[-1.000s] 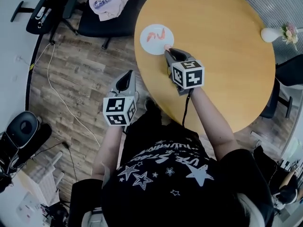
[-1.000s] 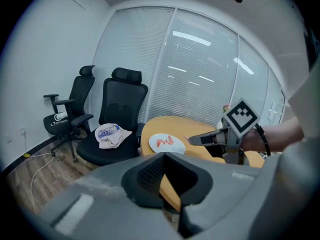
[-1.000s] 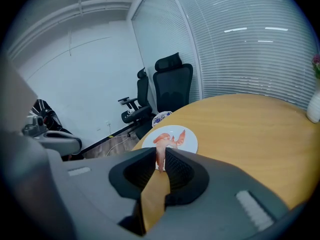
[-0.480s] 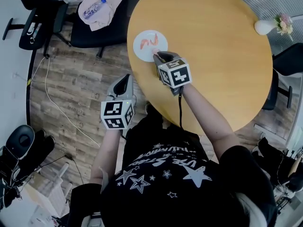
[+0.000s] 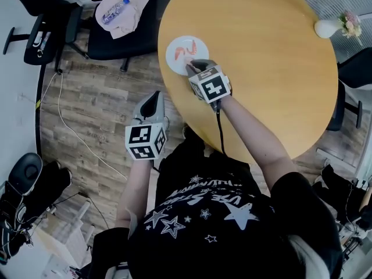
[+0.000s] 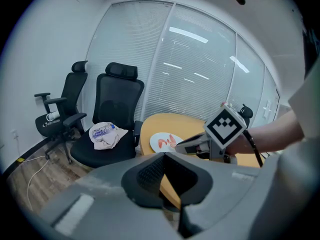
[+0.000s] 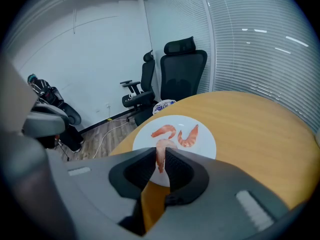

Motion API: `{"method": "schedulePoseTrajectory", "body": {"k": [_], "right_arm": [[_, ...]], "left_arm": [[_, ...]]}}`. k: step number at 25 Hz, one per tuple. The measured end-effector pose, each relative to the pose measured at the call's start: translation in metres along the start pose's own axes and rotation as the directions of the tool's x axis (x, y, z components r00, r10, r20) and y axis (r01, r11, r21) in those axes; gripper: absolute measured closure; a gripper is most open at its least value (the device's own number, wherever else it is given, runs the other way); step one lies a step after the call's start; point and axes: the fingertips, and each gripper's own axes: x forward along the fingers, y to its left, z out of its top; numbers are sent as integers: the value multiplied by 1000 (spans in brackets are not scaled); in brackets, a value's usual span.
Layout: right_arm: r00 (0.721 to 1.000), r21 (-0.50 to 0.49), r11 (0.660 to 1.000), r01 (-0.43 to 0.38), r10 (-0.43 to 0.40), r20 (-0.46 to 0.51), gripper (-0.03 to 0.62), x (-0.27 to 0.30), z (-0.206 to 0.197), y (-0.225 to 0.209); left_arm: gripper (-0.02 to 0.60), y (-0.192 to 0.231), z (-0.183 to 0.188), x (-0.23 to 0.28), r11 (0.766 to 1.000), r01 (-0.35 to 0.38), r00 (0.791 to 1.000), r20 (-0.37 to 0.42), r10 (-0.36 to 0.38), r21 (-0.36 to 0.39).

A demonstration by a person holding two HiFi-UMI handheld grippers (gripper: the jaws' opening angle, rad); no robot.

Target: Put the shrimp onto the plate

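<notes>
A white plate lies near the left edge of the round wooden table. Two pink shrimps rest on it side by side. My right gripper hangs at the plate's near rim, shut on a third shrimp that dangles between its pads. My left gripper floats off the table's left side over the floor, jaws together with nothing in them. In the left gripper view the plate shows just beyond the right gripper's tip.
A black office chair holding a cloth and a water bottle stands left of the table, with another chair beside it. A small vase of flowers sits at the table's far right. A cable runs over the wooden floor.
My right gripper has sunk and moved with the shrimp from beside the plate to its near rim. The left gripper has stayed where it was.
</notes>
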Motion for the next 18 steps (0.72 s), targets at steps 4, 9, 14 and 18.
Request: {"method": "schedulePoseTrajectory", "body": {"k": [4, 9, 14, 18], "right_arm": [[1000, -9, 1000, 14, -15, -21, 534, 5, 0, -1], [998, -37, 998, 42, -44, -47, 534, 10, -1, -4], [996, -38, 998, 58, -61, -64, 533, 12, -3, -7], [996, -50, 998, 42, -46, -71, 531, 14, -3, -4]], "left_arm": [[580, 3, -1, -2, 1000, -9, 1000, 1, 9, -9], [580, 5, -5, -5, 1000, -13, 1000, -7, 13, -11], [580, 5, -7, -5, 1000, -13, 1000, -10, 12, -14], [580, 6, -7, -8, 1000, -15, 1000, -8, 15, -14]]}}
